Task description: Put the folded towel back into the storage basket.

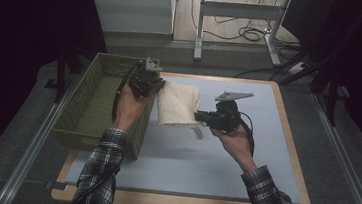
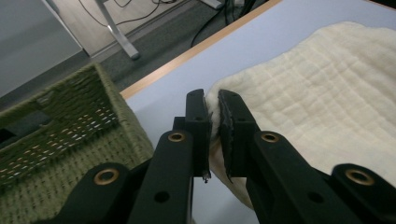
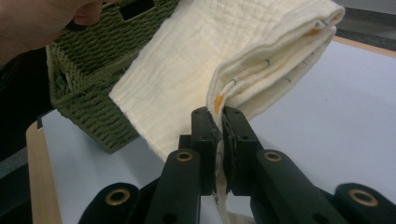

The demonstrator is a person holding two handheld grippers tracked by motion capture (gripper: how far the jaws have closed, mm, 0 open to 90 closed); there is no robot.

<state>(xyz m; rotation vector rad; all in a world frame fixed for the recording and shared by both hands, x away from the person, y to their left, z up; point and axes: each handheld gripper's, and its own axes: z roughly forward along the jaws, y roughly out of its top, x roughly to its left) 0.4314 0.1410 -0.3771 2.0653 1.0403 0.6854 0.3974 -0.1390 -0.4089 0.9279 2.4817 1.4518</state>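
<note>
Between the two grippers hangs a folded cream cloth (image 1: 178, 104), lifted clear of the desk (image 1: 244, 153). The left gripper (image 1: 156, 86) has its jaws pinched on the cloth's edge nearest the green basket (image 1: 84, 118), which sits just beside that gripper. The right gripper (image 1: 198, 117) has its jaws clamped on the cloth's opposite corner, where the folded layers meet.

Cream cloth (image 2: 327, 93) between jaws — green basket (image 2: 60, 135) beside
</note>
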